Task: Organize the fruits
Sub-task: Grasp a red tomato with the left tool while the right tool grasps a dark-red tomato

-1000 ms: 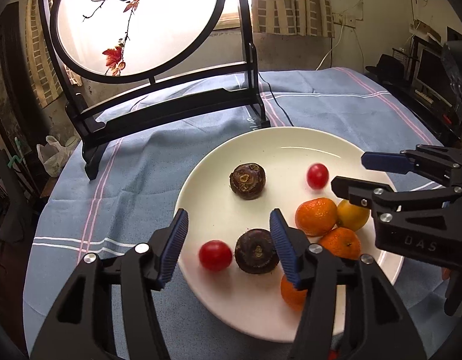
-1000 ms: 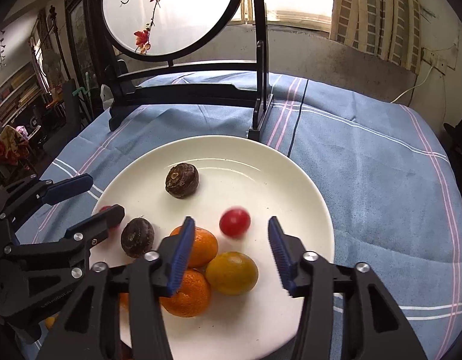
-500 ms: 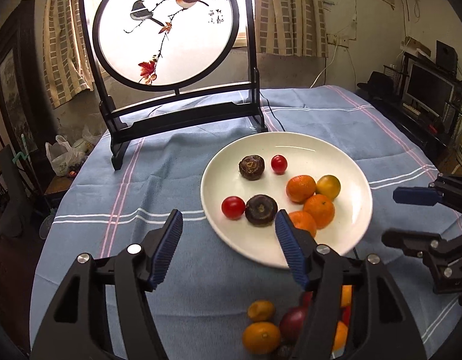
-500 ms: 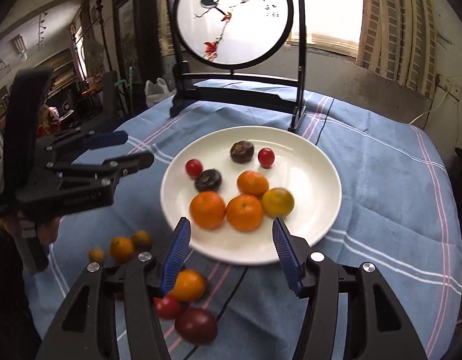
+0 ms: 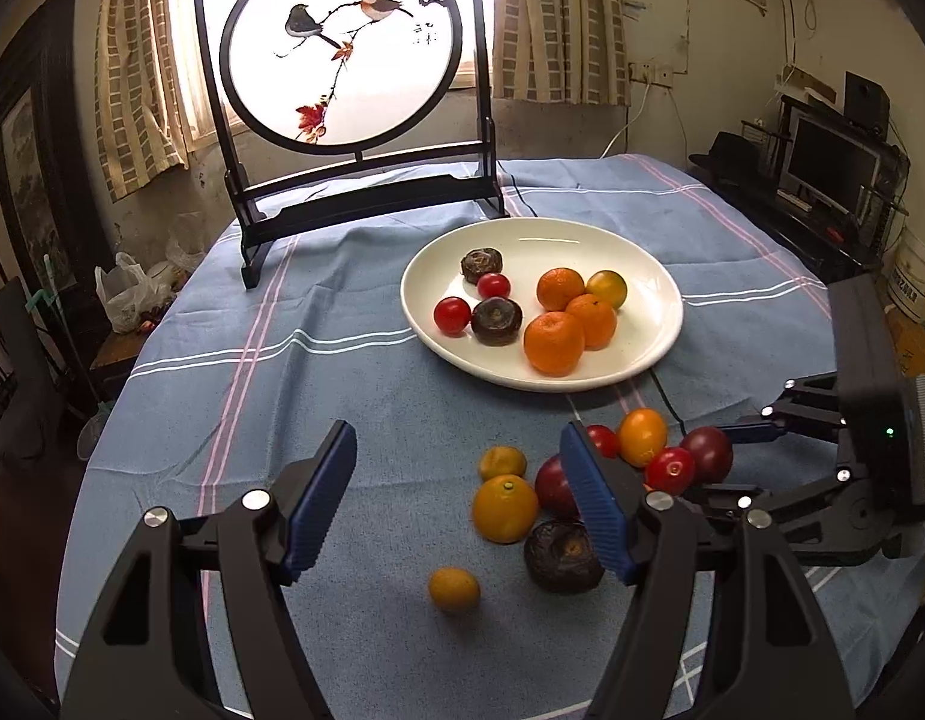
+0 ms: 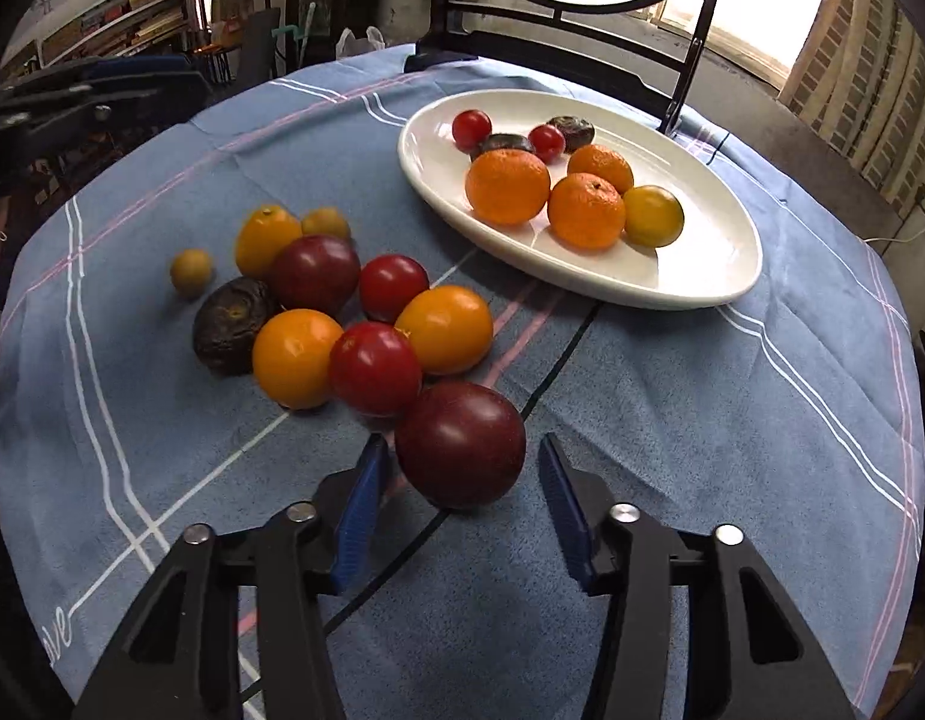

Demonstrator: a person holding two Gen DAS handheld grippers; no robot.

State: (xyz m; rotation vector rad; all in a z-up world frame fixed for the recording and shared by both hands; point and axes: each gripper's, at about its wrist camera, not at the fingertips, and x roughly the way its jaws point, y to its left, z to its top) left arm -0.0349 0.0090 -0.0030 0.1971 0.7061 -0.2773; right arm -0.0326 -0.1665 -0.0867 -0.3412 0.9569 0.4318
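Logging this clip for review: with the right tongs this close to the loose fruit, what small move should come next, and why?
Probably ease the right tongs forward a little, then close on the dark red plum. Their jaws stand open on either side of it without visibly gripping, and it is the nearest loose fruit on the blue tablecloth, off the white plate.

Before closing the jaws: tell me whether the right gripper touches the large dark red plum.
Cannot tell. In the right wrist view the right gripper stands open around the large dark red plum, whose left edge overlaps one blue pad.

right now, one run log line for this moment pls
left gripper: open, empty | right gripper: open around dark red plum, not closed | white plate: part filled | loose fruit pile on cloth
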